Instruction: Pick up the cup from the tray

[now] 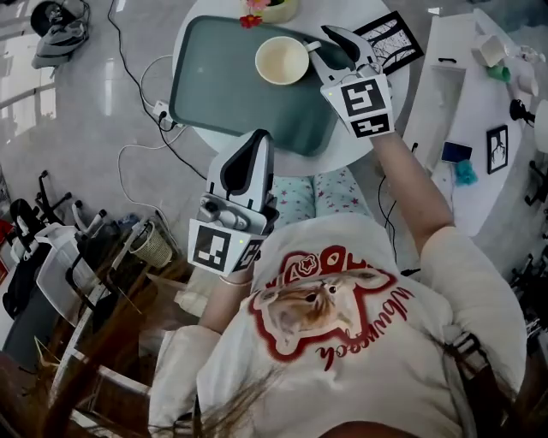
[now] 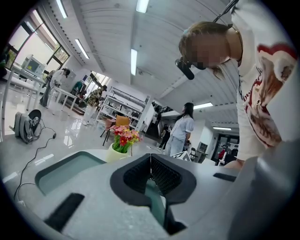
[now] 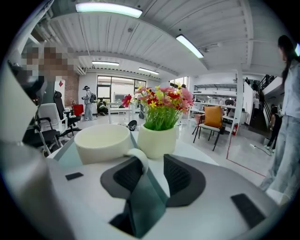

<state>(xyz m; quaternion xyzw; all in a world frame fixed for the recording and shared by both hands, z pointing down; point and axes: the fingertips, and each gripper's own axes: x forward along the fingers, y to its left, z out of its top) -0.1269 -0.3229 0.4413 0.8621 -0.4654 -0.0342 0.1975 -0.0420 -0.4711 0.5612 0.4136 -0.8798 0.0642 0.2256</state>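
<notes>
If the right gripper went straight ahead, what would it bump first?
Probably the cup's handle, already at the tips of the open right gripper. The flower pot stands farther behind.

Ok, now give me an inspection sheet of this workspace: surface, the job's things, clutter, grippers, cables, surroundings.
Surface: round white table carrying a green-grey tray.
Job's things: cream cup, upright in the tray's far right part, looks empty.
Clutter: flower pot beyond the tray; black-and-white card at the right.
Grippers: right gripper open, with the handle between its jaws; left gripper shut on nothing, by the tray's near edge.
Cables: cables and a power strip on the floor at the left.
Surroundings: white desk at the right; standing person behind.
</notes>
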